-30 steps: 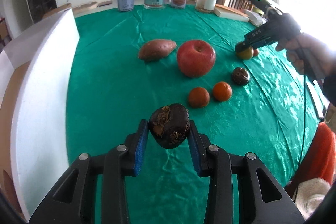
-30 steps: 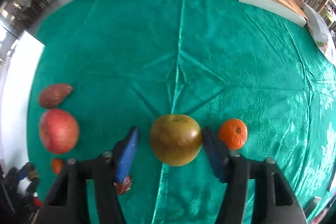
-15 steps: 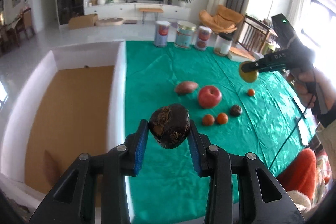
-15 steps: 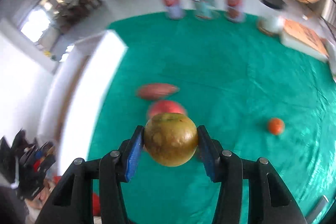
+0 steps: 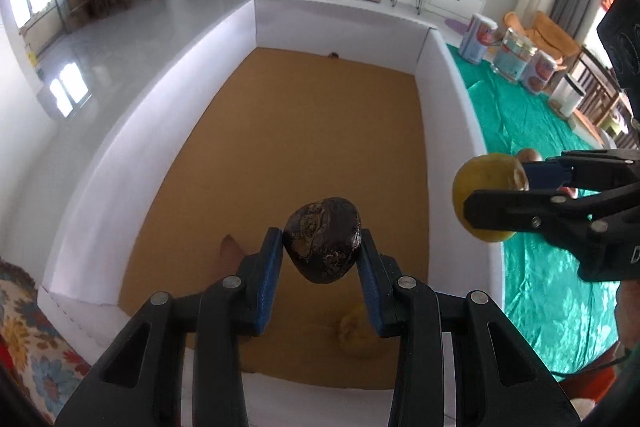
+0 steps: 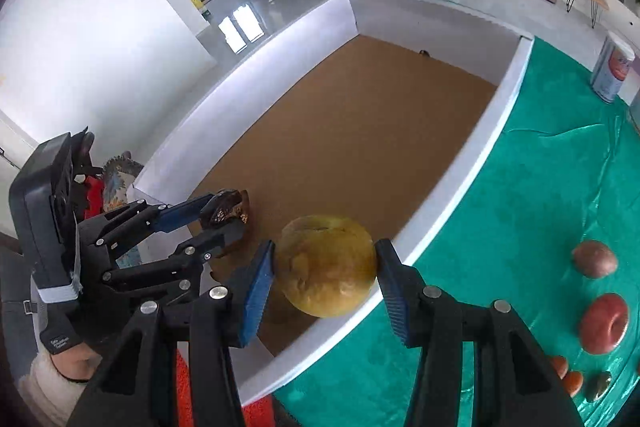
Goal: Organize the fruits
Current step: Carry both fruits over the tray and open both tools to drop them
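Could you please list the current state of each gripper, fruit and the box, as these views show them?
left gripper: shut on dark fruit, above the box.
right gripper: shut on yellow-green fruit, over the box wall.
white box: open-topped, brown floor mostly bare.
red apple: resting on green cloth.
sweet potato: lying on the cloth.

Black hand-held gripper (image 5: pixel 322 251) frames, blue pads (image 5: pixel 269 267), silver screws.
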